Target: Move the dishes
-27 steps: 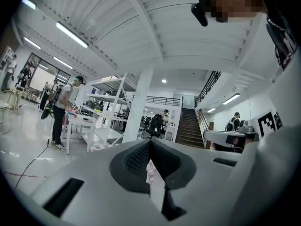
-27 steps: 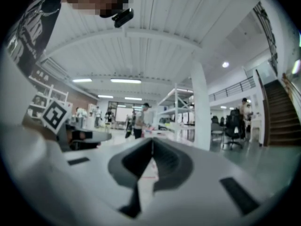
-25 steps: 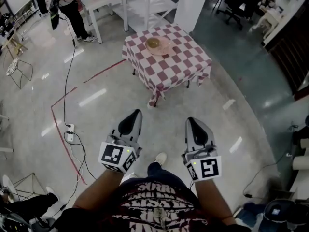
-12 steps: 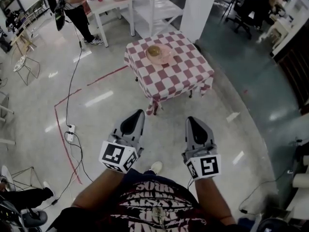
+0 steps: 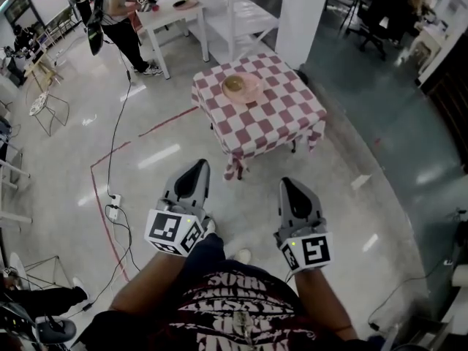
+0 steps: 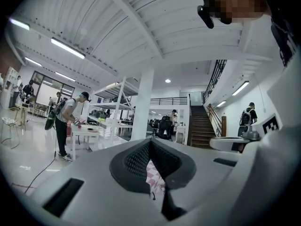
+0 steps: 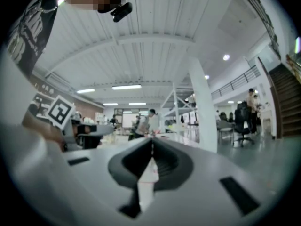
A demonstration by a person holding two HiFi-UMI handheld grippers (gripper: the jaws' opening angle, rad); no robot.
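The dishes, a shallow pink plate (image 5: 240, 88) with a small brownish bowl (image 5: 234, 83) sitting in it, rest on a small square table under a red-and-white checked cloth (image 5: 272, 117). They sit toward the table's far left corner, well apart from both tools and untouched. The person stands on the glossy grey floor (image 5: 161, 134) short of the table and faces it.

The grey left gripper (image 5: 196, 172) and grey right gripper (image 5: 290, 190) are held side by side at waist height, pointing level toward the table. Each one's jaws are pressed together at the tips with nothing between them. In the left gripper view only a sliver of checked cloth shows through the slot below the tips, which suggests that tool is aimed at the table. Carrying them closed and level looks like a travelling posture: there is nothing to hold yet.

By my reading the task has not really begun. The jaws must part before the plate's rim can be taken, and the bowl lying loose in the plate could slide if the plate is tipped.

A person (image 5: 117, 9) works at a white table (image 5: 170, 12) beyond, beside a white pillar (image 5: 306, 13)
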